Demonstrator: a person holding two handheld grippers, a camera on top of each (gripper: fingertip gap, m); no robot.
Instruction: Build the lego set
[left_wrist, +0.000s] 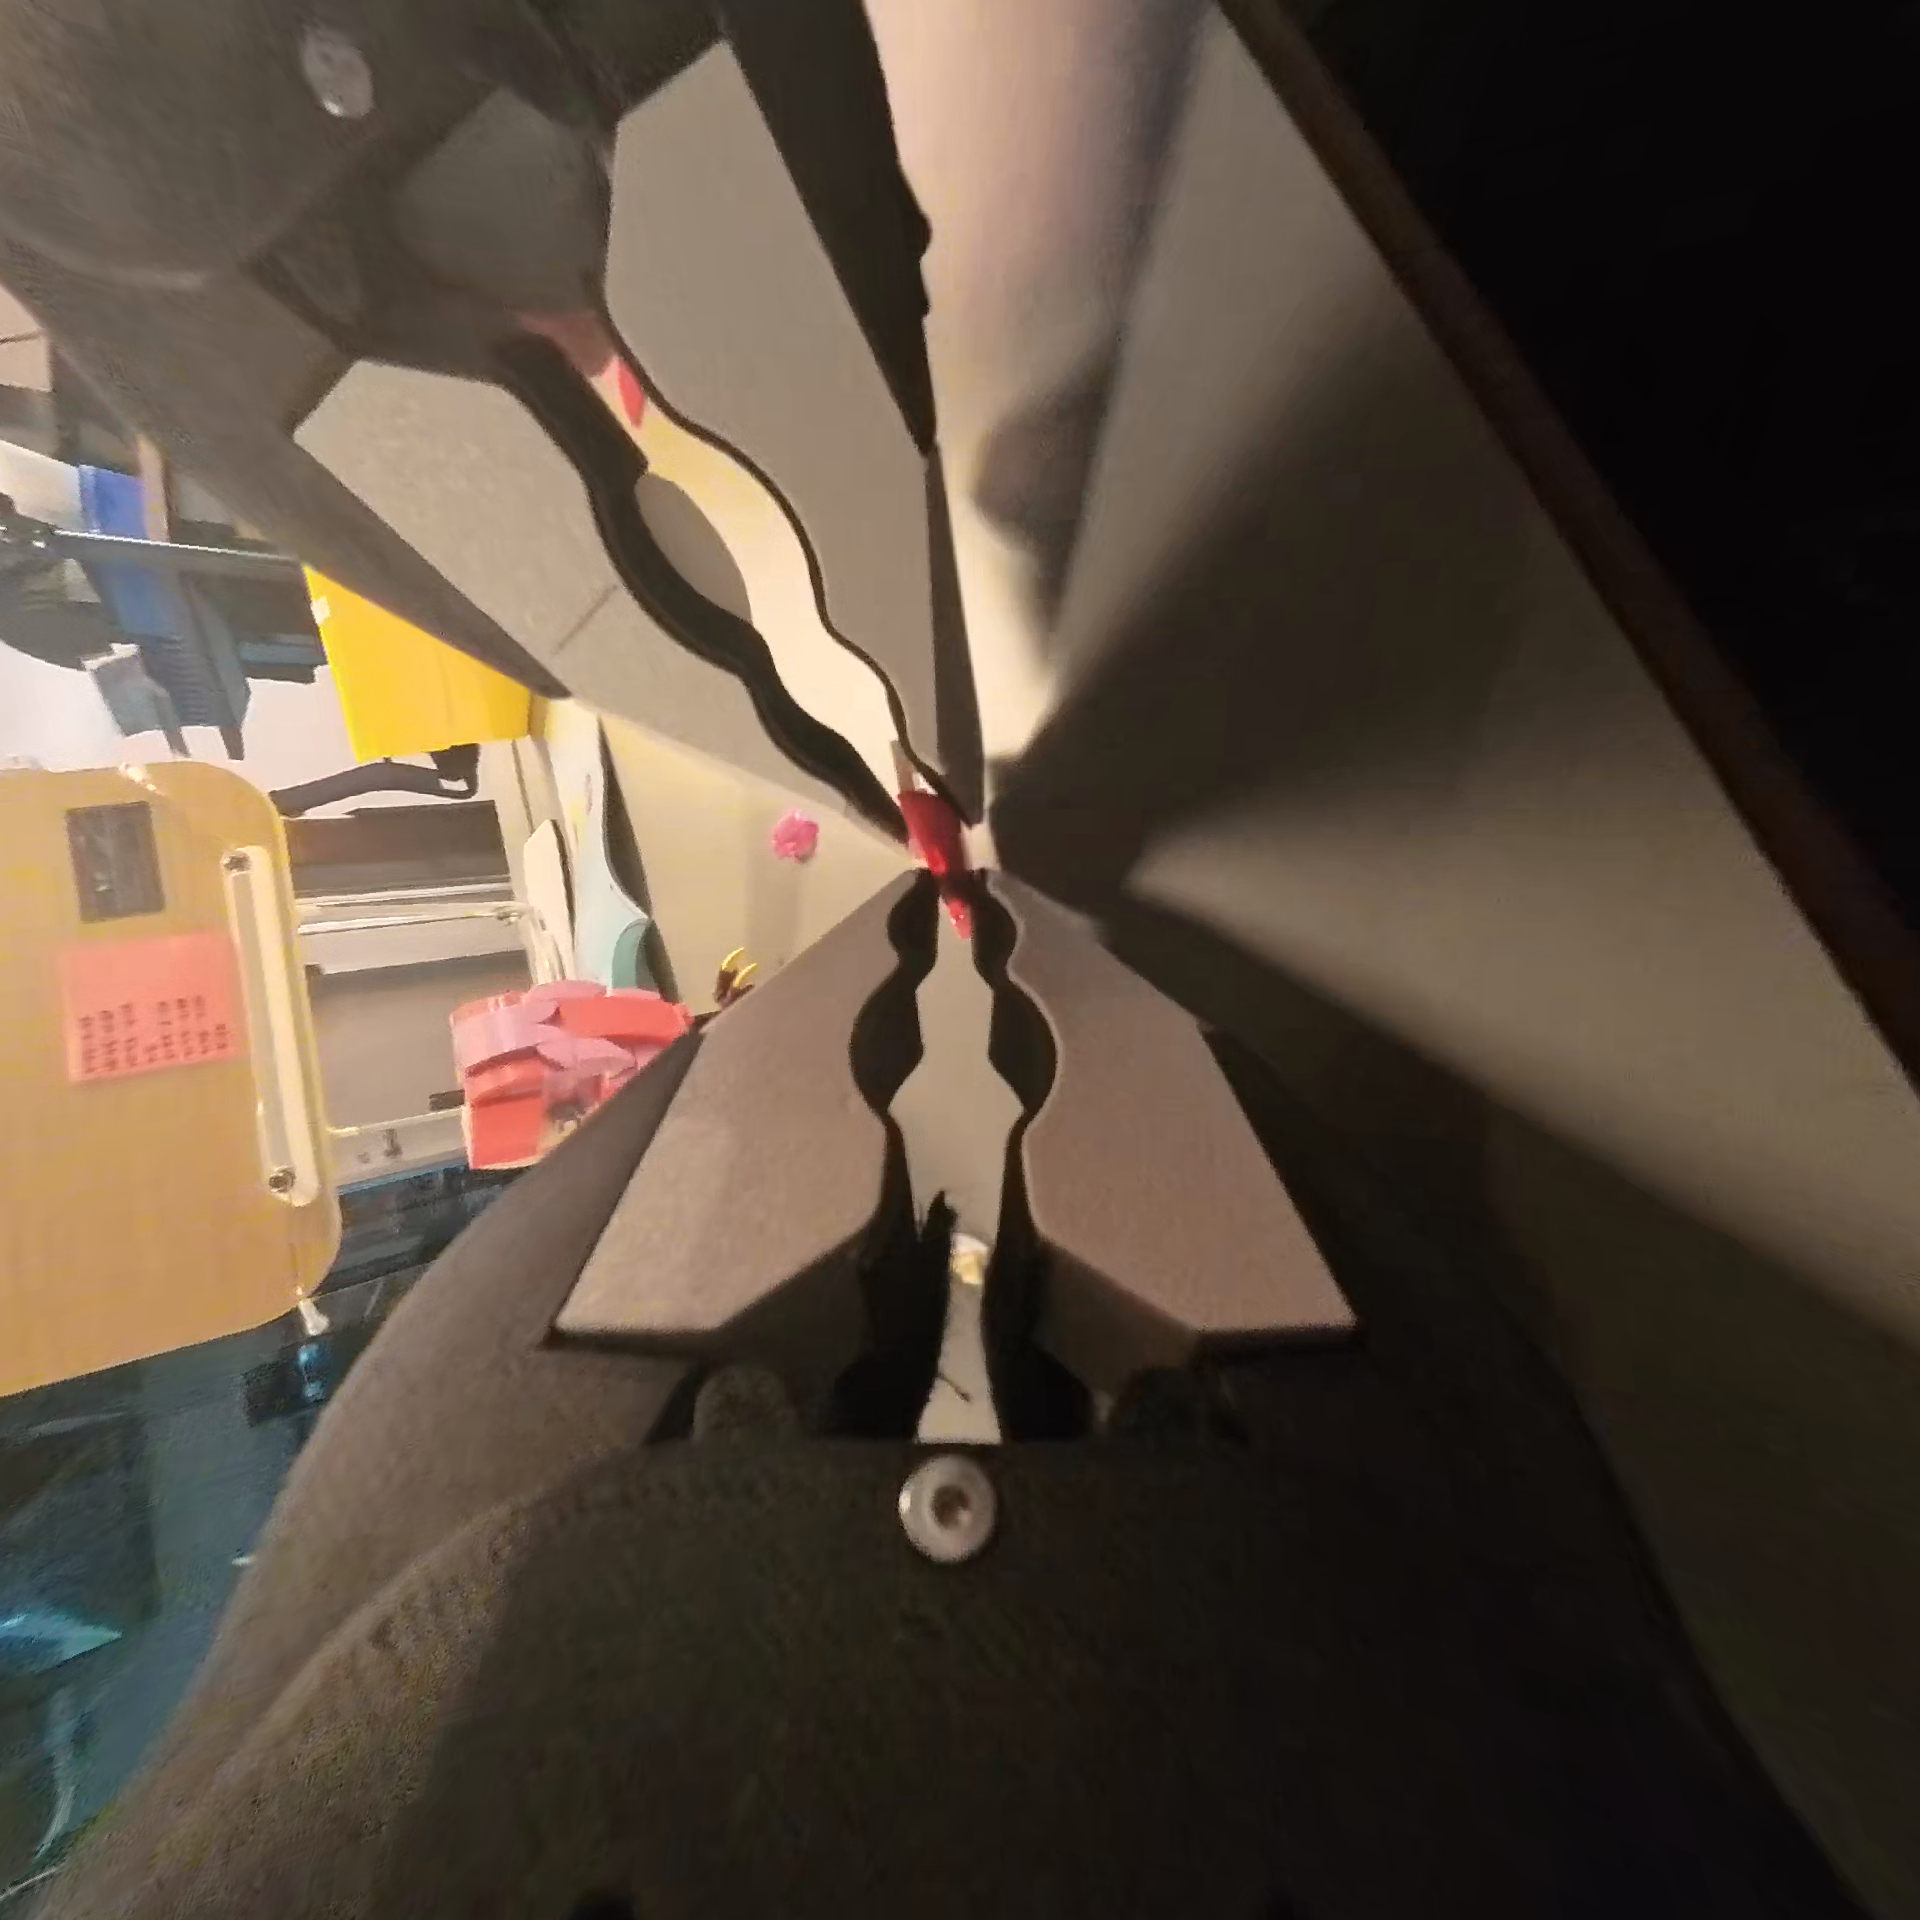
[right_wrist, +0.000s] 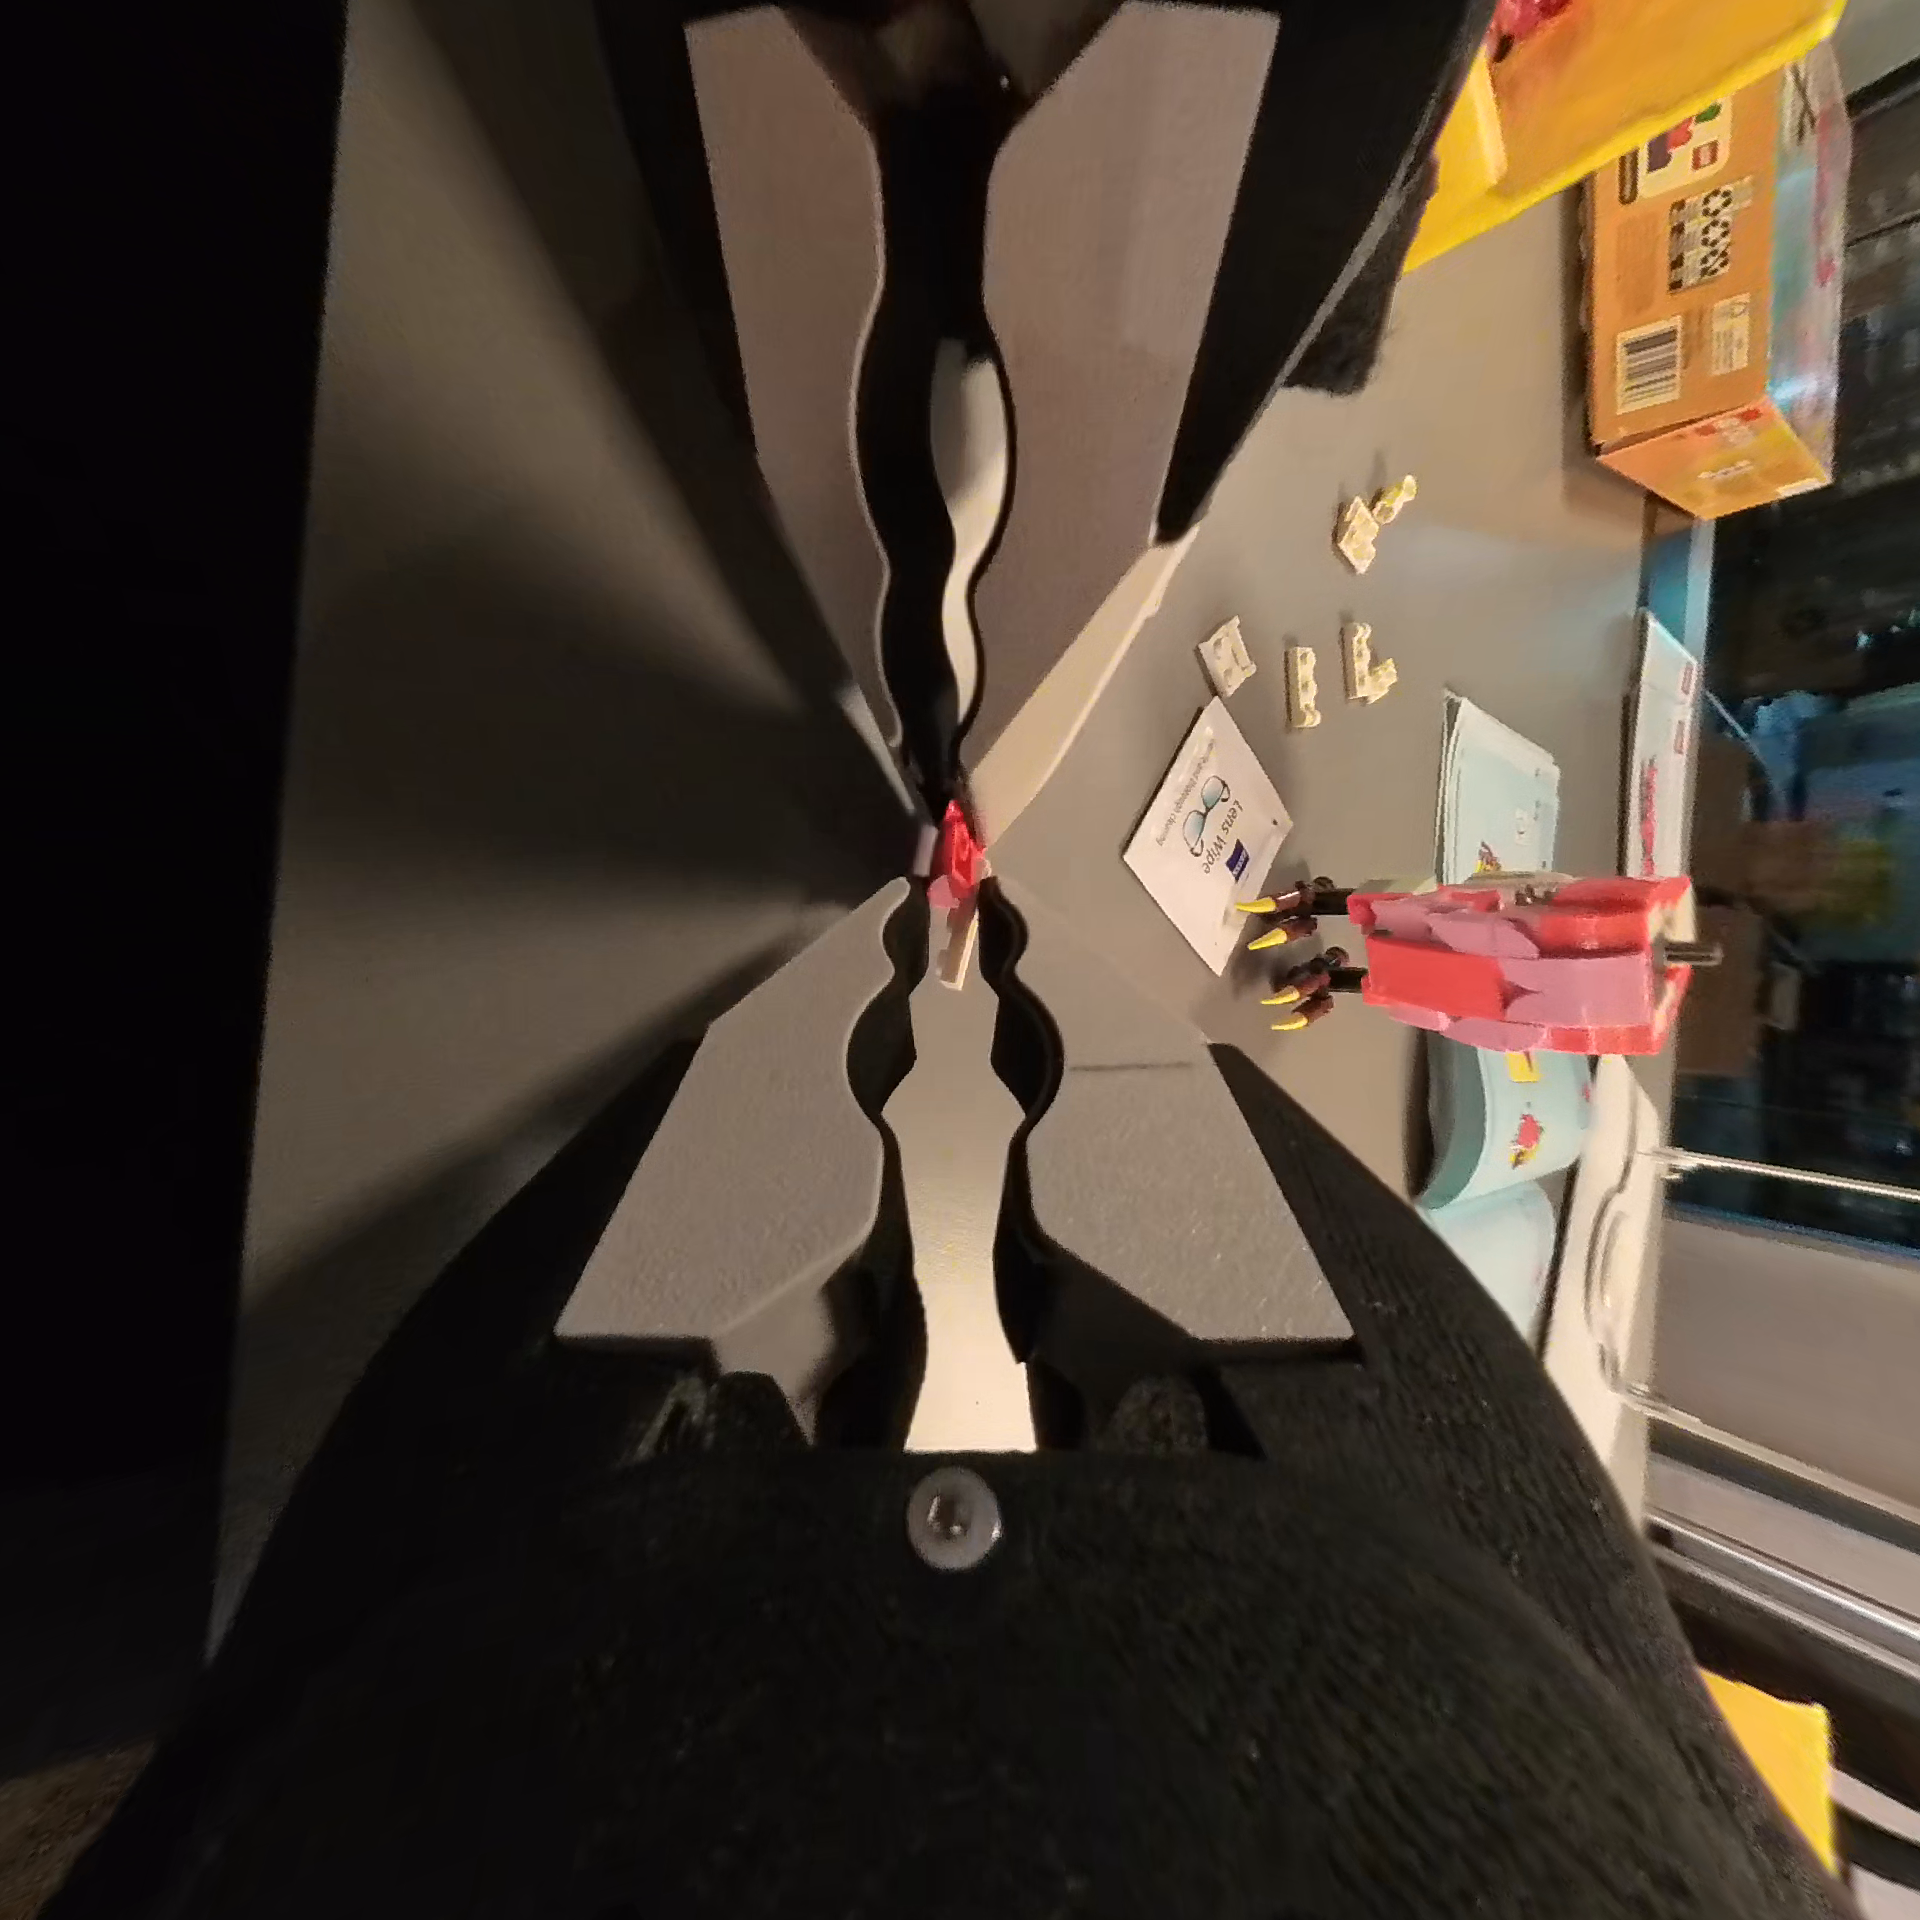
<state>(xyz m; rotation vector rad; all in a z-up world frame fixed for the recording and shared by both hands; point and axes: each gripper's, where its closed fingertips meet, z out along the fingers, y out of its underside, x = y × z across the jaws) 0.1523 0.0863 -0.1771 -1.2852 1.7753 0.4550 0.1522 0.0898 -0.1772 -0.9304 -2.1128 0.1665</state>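
We saw the left gripper (left_wrist: 951, 883) and the right gripper (right_wrist: 951, 883) tip to tip, both pinched nearly shut on one small red brick assembly (right_wrist: 958, 858) with a white plate (right_wrist: 958, 951), the red-and-pink model (right_wrist: 1507, 961) at three o'clock.

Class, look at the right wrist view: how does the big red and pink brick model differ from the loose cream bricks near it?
The red and pink brick model is many pieces joined, and bears yellow-tipped claws. The cream bricks are small, single-coloured and lie scattered apart. Both rest on the grey table.
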